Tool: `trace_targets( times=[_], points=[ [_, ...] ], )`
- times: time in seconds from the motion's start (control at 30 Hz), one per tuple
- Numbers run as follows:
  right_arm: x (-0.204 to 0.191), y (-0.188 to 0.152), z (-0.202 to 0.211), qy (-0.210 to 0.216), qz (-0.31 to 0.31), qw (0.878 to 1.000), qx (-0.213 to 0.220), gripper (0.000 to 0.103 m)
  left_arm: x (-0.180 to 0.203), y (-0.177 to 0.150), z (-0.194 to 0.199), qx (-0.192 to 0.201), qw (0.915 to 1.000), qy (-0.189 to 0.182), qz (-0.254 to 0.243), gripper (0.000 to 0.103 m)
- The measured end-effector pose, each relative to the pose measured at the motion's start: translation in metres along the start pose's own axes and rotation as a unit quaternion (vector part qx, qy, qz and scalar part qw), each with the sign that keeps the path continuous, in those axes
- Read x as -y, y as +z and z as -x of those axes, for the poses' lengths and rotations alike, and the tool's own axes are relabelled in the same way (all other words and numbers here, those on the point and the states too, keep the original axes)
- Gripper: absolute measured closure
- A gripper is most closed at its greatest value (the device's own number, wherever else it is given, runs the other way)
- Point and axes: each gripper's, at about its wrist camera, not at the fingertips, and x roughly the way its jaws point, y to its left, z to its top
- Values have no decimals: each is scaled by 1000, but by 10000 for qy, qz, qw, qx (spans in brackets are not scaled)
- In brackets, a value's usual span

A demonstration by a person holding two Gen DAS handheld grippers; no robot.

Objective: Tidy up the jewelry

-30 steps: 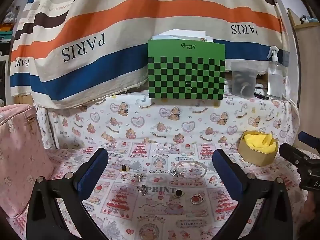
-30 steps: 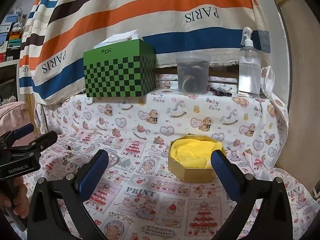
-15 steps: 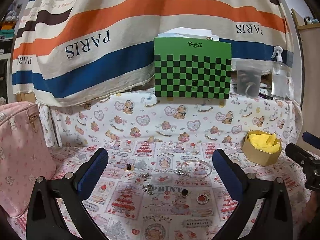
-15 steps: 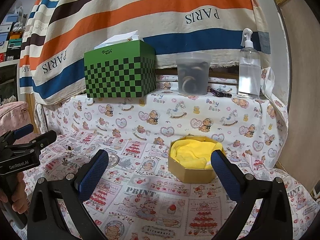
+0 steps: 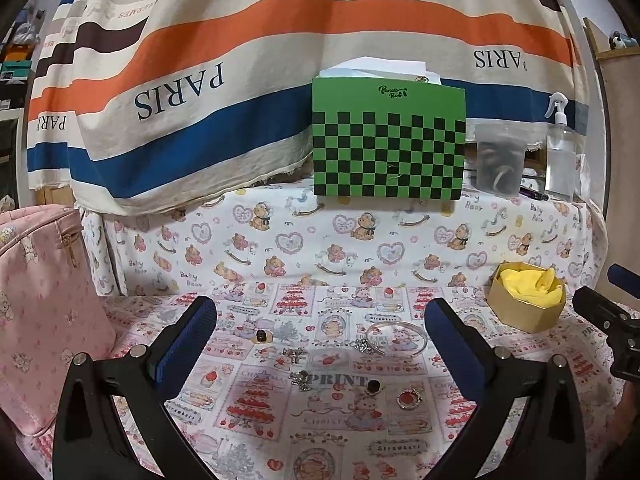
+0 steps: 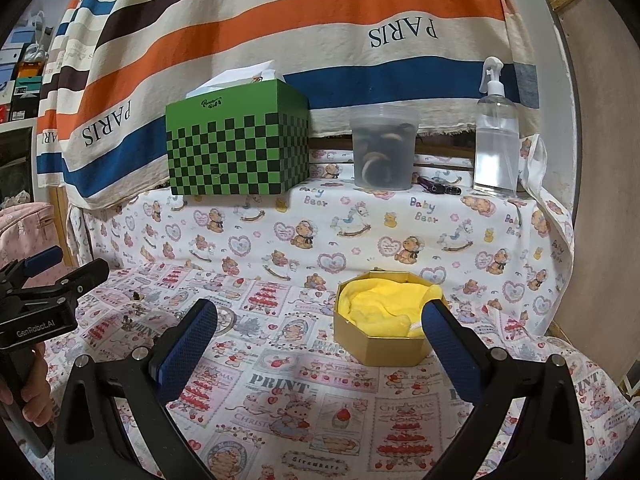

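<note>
Several small jewelry pieces lie on the printed cloth ahead of my open left gripper (image 5: 320,332): a silver bangle (image 5: 396,336), a red-stone ring (image 5: 409,397), a dark-stone ring (image 5: 373,386), a dark bead earring (image 5: 262,335) and small silver charms (image 5: 300,380). A gold octagonal box (image 5: 526,302) lined with yellow cloth stands at the right. My right gripper (image 6: 320,340) is open and empty, hovering just in front of that box (image 6: 384,320). The left gripper (image 6: 52,280) shows at the left edge of the right wrist view, held by a hand.
A green checkered tissue box (image 5: 388,140), a lidded plastic tub (image 5: 500,160) and a spray bottle (image 5: 560,152) stand on the raised shelf behind. A pink bag (image 5: 40,300) sits at the left. A wooden panel (image 6: 600,160) borders the right side.
My left gripper has drawn back and turned left, so the jewelry and box sit further right in its view. The right gripper has barely moved.
</note>
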Motion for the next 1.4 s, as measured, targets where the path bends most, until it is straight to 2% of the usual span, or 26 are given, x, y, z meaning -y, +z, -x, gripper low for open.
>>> trace_targets(
  times=[0.47,0.6,0.67,1.07,1.4],
  points=[
    [1,0,0,-229,-1,9997,-23,0,-4,1,0,16,9999,143,32,0],
    [-2,0,1,-797,-29,9968,-49,0,-4,0,0,21,9999,140,28,0],
    [0,0,1,-584,-50,9983,-59,0,-4,0,0,29,9999,134,27,0],
    [-1,0,8,-304,-8,9995,101,0,-4,0,1,23,9999,140,15,0],
    [-3,-1,7,-292,36,9996,48,0,-3,1,1,26,9999,109,16,0]
  ],
)
